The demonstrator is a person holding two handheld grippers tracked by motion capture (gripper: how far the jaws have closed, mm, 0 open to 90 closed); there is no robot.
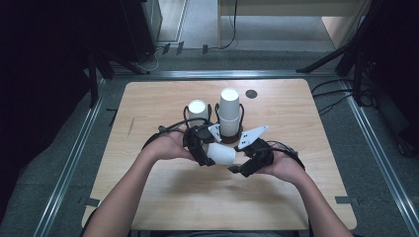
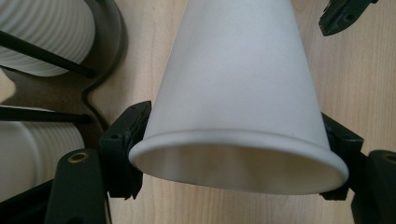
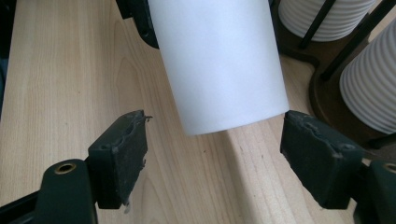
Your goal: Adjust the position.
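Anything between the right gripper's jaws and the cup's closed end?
Nothing: in the right gripper view, the open right gripper faces the paper cup's base, with bare table in the gap.

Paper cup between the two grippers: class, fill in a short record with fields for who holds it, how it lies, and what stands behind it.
held cup: white paper cup, lying sideways above the table
holder: left gripper, shut near the rim
right gripper: open, jaws either side of the cup's base, apart from it
behind: two cup stacks in a black wire rack
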